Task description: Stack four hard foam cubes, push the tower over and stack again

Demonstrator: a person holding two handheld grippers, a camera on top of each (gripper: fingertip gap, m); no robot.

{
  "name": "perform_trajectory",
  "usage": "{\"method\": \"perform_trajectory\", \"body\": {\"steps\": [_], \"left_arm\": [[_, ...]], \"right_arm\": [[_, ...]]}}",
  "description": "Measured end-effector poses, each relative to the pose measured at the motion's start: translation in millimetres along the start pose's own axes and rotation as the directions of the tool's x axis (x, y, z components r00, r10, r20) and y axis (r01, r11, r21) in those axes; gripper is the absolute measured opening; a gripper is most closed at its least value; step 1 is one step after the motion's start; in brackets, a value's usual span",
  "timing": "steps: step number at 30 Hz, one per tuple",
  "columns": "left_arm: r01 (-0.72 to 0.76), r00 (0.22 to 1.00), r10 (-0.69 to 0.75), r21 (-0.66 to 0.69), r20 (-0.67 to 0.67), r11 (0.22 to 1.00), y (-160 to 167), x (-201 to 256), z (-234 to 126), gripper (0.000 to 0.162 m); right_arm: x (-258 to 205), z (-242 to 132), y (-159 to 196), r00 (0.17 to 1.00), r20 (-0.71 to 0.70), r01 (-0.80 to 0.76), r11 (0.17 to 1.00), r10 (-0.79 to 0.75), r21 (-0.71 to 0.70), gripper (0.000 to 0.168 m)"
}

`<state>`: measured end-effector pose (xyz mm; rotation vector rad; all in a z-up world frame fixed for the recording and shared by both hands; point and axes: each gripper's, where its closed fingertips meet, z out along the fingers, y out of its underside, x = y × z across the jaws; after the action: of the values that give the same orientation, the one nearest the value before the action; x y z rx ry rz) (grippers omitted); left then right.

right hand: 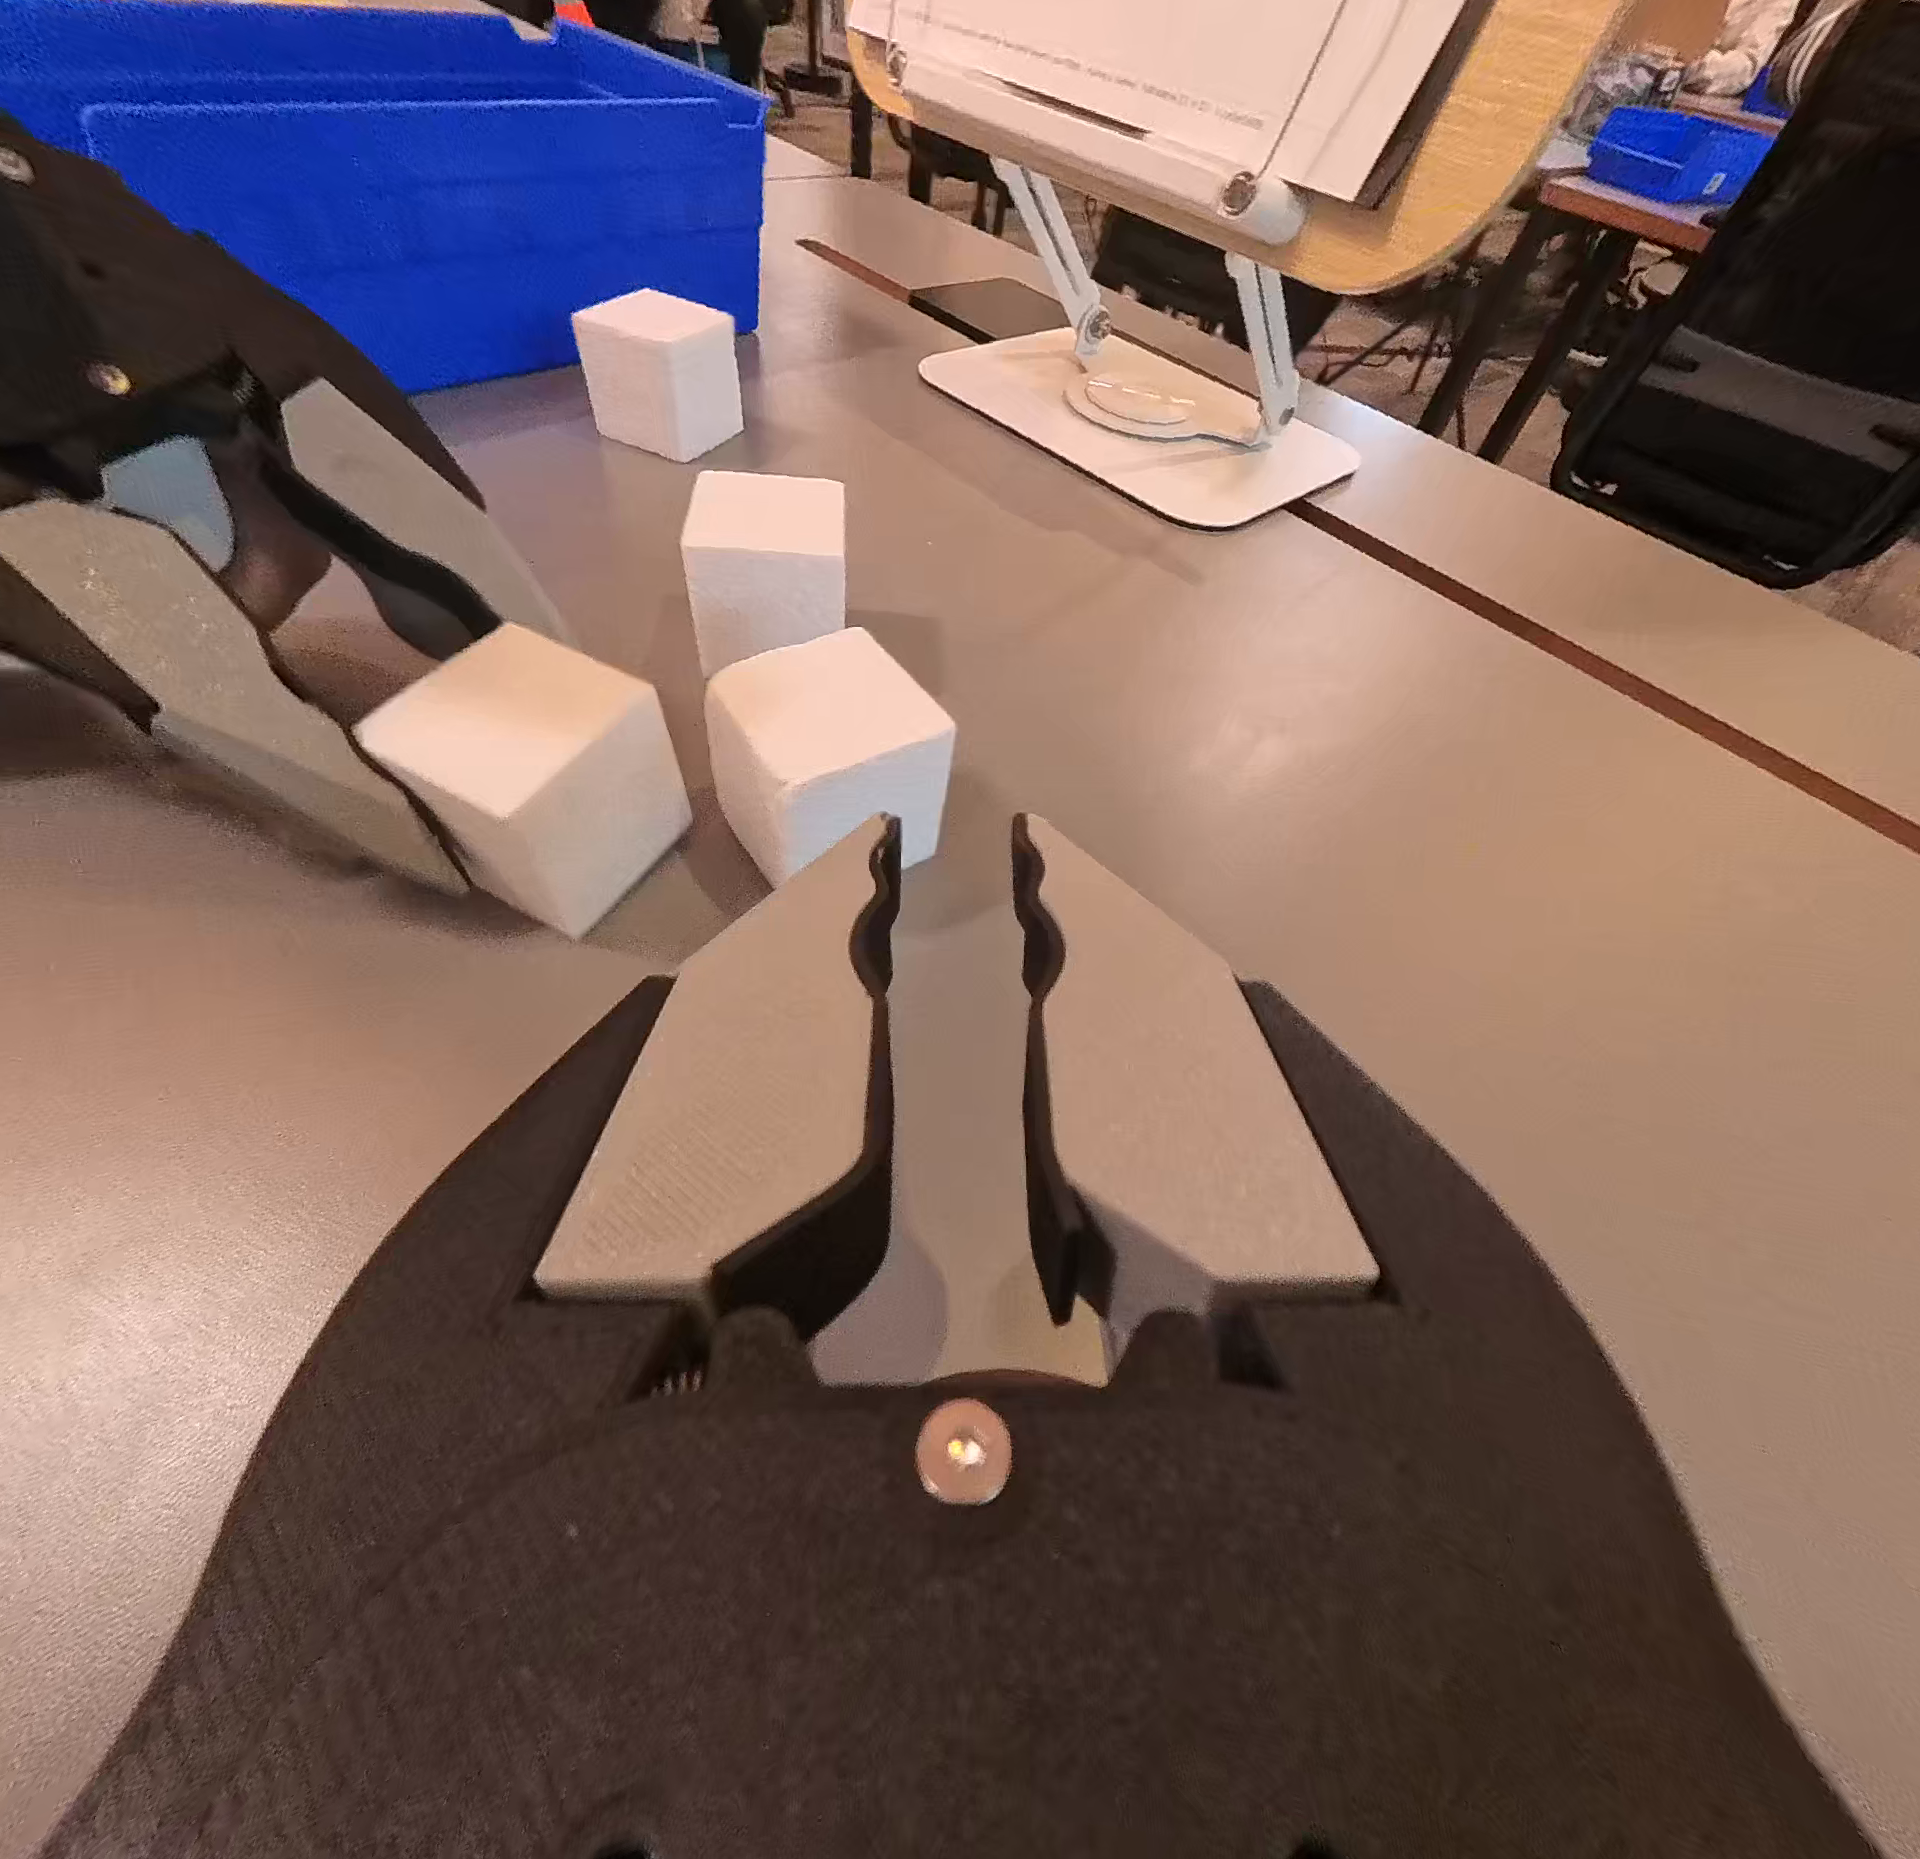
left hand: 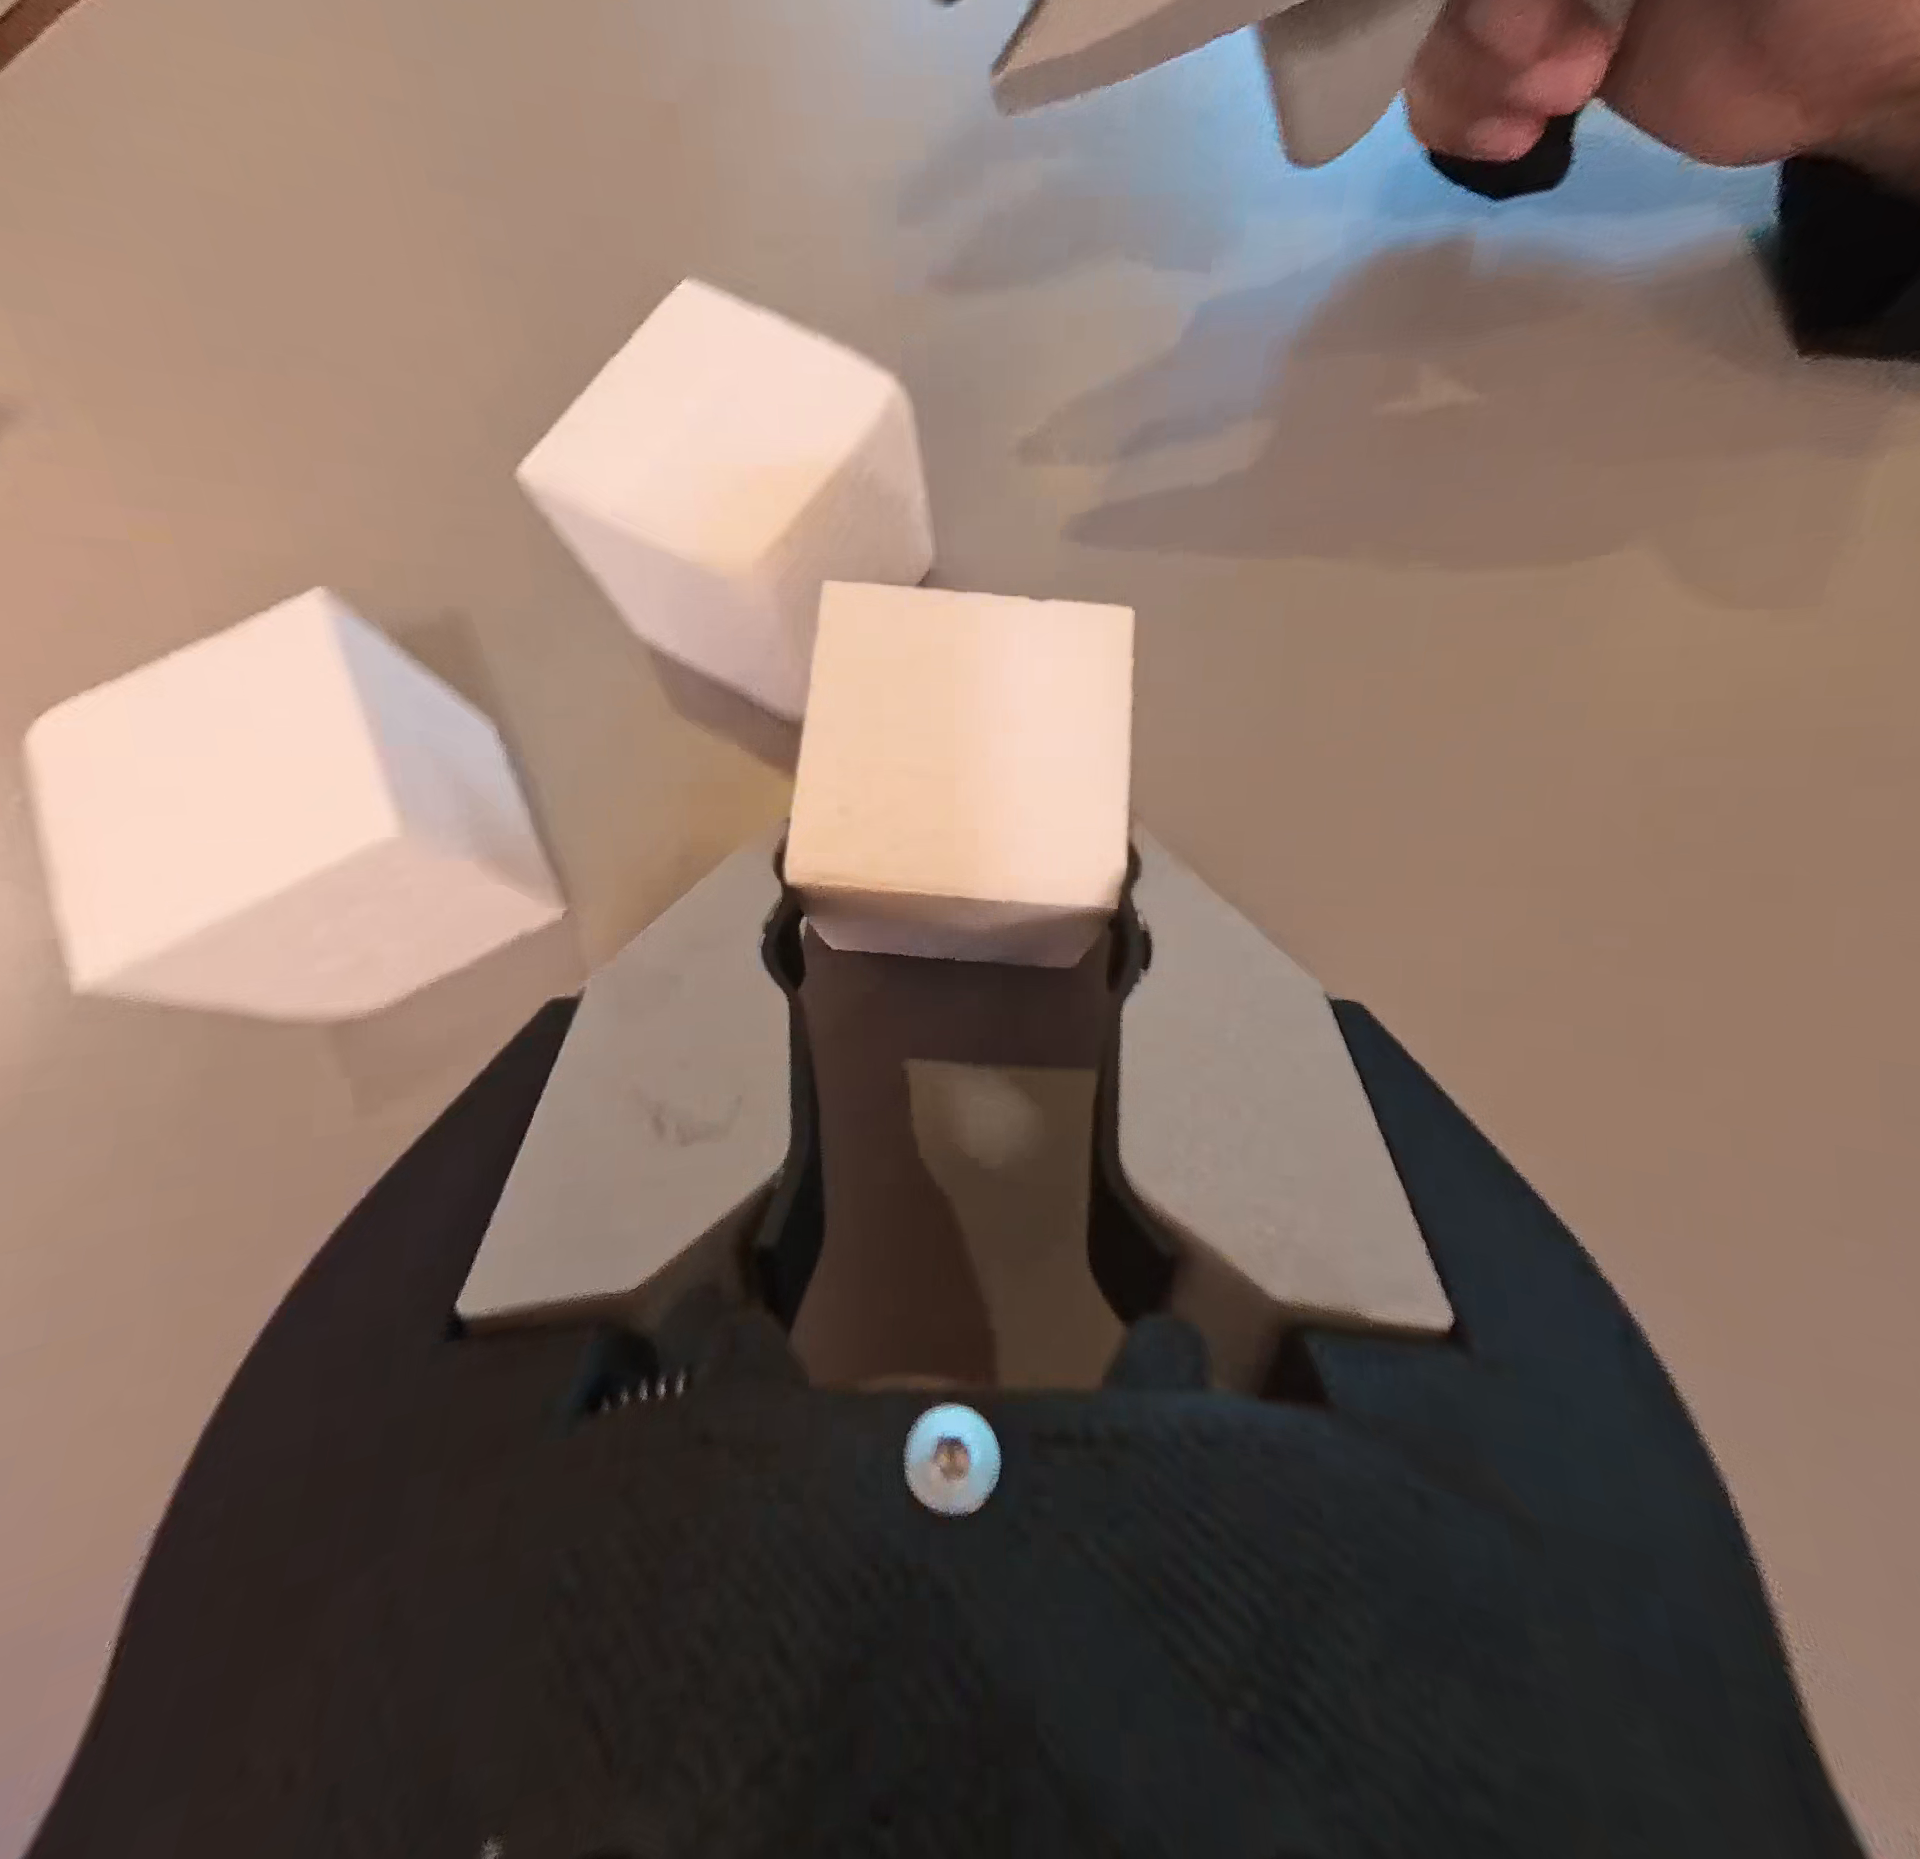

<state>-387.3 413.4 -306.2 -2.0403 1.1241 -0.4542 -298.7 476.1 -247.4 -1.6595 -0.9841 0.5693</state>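
Note:
My left gripper (left hand: 956, 874) is shut on a white foam cube (left hand: 961, 739), pinched at the fingertips. In the right wrist view that cube (right hand: 530, 770) hangs tilted, low over the grey table (right hand: 1351, 874), between the left gripper's fingers (right hand: 208, 646). Three more white cubes stand singly on the table: a near one (right hand: 831, 749), one behind it (right hand: 764, 562) and a far one (right hand: 660, 370). None is on another. My right gripper (right hand: 951, 833) is open a little and empty, just right of the near cube. Two loose cubes (left hand: 727, 500) (left hand: 281, 812) show in the left wrist view.
A blue plastic bin (right hand: 416, 178) stands at the back left, close behind the far cube. A white stand (right hand: 1143, 427) holding a board with paper is at the back right. A hand (left hand: 1621, 53) holds the right gripper's fingers (left hand: 1143, 22) above the table. Spacing between my two grippers at the tips: around 12 cm.

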Motion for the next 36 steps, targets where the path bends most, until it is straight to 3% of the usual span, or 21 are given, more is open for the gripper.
{"method": "perform_trajectory", "body": {"steps": [7, 11, 13, 19, 36], "left_arm": [[-0.043, 0.998, 0.044, 0.016, -0.048, 0.999, -25.9, 12.6, 28.8, 0.058], [-0.041, 0.999, 0.041, -0.017, -0.007, 0.999, -19.1, 10.5, 36.2, 0.065], [-0.019, 1.0, 0.019, -0.012, 0.009, 1.0, -18.9, 9.0, 34.0, 0.082], [-0.023, 0.993, 0.021, 0.018, 0.115, 1.0, -17.9, -7.8, 20.8, 0.091], [0.003, 0.987, -0.017, 0.082, 0.16, 0.997, -26.4, -16.3, 3.2, 0.091]], "right_arm": [[5.7, -1.2, 3.2, 1.0, 0.018, -0.007, 1.0, 0.007, 0.0, 0.022], [5.5, 0.5, 5.4, 0.999, 0.041, -0.01, 1.0, 0.01, -0.004, 0.024], [5.3, 1.9, 6.3, 0.999, 0.052, -0.016, 1.0, 0.016, -0.006, 0.024], [5.8, 3.6, 5.8, 0.998, 0.066, -0.021, 1.0, 0.02, 0.004, 0.025], [12.2, 0.3, 6.0, 0.997, 0.056, -0.058, 0.998, 0.057, 0.02, 0.028]]}}
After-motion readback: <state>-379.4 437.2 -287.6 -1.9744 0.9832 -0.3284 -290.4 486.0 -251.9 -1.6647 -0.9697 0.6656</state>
